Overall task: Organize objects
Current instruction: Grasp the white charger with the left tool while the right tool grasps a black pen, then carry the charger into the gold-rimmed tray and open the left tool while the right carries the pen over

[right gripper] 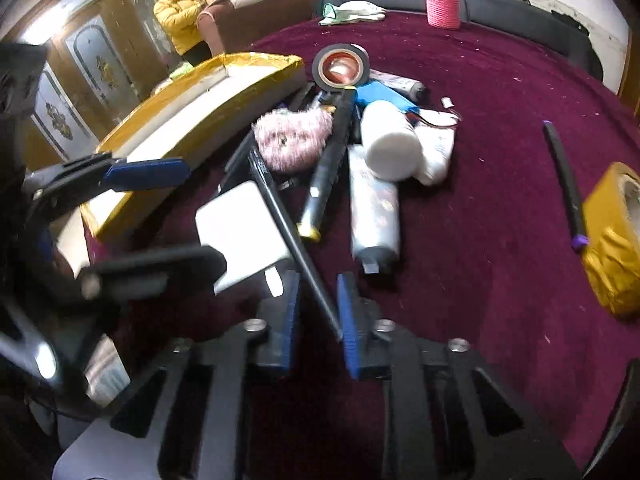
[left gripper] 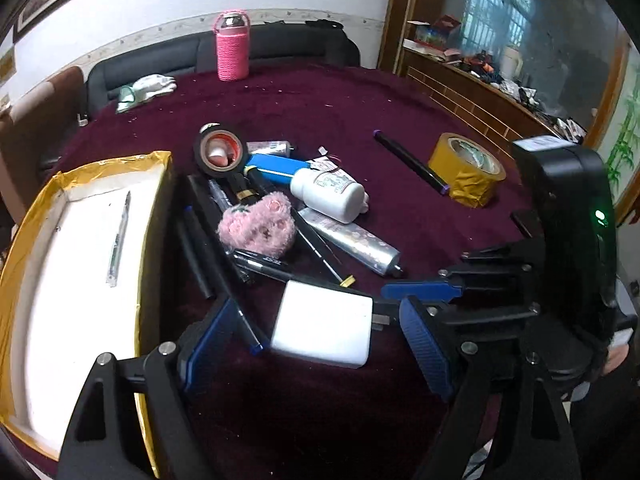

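The objects (left gripper: 280, 208), a heap of pens, tubes, a white bottle (left gripper: 326, 196) and a pink fluffy toy (left gripper: 258, 226), lie mid-worktop beside the gold-edged box (left gripper: 154, 200) in your left wrist view, where your left gripper (left gripper: 316, 338) has its jaws spread wide on either side of the white charger (left gripper: 322, 324) without pressing it. In your right wrist view, your right gripper (right gripper: 318, 312) has its jaws clenched on a black pen (right gripper: 288, 224) slanting up from the heap, the white charger lying just left of it on the maroon worktop (right gripper: 480, 280).
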